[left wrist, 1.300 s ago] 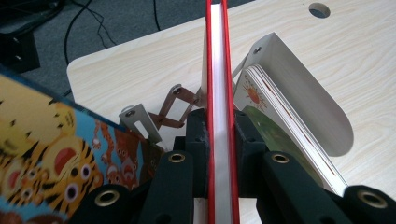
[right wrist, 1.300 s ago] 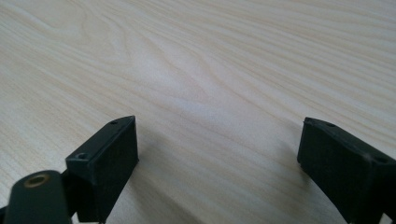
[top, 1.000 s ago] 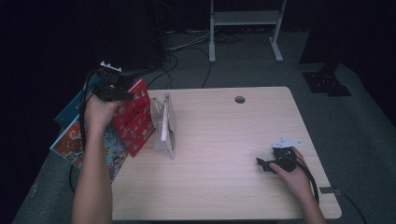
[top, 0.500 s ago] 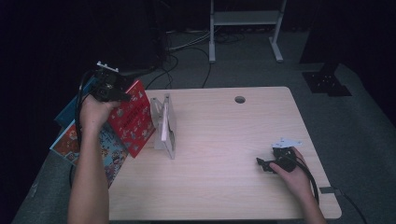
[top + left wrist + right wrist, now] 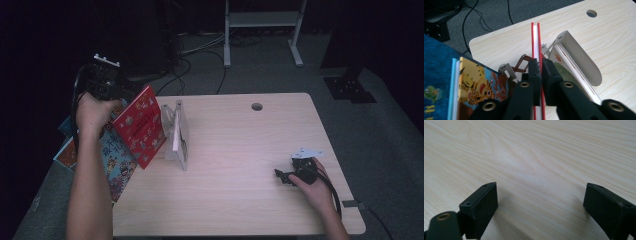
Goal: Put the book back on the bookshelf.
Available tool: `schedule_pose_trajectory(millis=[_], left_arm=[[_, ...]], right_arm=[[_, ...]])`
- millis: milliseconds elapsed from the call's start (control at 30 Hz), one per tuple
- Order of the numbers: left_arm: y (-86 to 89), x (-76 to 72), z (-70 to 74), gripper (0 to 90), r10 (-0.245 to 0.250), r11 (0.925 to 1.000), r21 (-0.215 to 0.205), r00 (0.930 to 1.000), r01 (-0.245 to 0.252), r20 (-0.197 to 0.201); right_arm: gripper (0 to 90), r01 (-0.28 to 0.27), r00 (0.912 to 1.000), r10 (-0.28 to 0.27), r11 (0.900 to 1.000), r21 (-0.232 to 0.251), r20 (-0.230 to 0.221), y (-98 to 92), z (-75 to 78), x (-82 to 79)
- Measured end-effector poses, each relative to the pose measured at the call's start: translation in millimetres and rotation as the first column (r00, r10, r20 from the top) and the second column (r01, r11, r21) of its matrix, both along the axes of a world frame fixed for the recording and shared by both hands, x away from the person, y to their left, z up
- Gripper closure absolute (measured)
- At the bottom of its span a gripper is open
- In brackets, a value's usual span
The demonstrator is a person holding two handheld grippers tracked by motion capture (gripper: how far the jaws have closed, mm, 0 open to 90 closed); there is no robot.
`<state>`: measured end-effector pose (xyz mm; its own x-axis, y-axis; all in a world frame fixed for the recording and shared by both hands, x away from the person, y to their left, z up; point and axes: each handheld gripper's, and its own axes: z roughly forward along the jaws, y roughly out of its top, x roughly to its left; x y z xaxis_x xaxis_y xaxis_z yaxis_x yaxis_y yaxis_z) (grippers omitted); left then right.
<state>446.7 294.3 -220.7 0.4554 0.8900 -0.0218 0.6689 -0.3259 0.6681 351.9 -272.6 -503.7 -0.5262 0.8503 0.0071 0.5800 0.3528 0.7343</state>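
A thin red picture book (image 5: 142, 127) hangs tilted over the table's left edge, and my left gripper (image 5: 119, 97) is shut on its top edge. In the left gripper view the black jaws (image 5: 540, 62) pinch the red book (image 5: 535, 37) by its covers; they have just been closing on it. Right beside it a clear book stand (image 5: 178, 131) holds one pale book (image 5: 565, 63) upright. At the table's right front my right gripper (image 5: 280, 175) rests low, open, with bare wood between its fingers (image 5: 540, 197).
Several colourful books (image 5: 116, 162) lean in a pile off the table's left edge, among them a yellow tiger book (image 5: 475, 80) and a blue one (image 5: 435, 75). The wooden table (image 5: 250, 145) has a cable hole (image 5: 257, 106) at the back. Cables lie on the floor behind.
My left hand has lifted the red book up and away from the leaning pile, tilting it toward the stand. The right hand has stayed still.
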Motion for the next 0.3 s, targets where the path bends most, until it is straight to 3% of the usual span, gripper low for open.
schedule_pose_trajectory(millis=[300], left_arm=[[-1.1,-4.8,11.2,89.9,-0.013,0.9999,0.008,0.9999,0.013,0.003]], right_arm=[[11.5,0.0,1.0,0.0,1.0,0.001,-0.002,0.1,0.0,-0.1]])
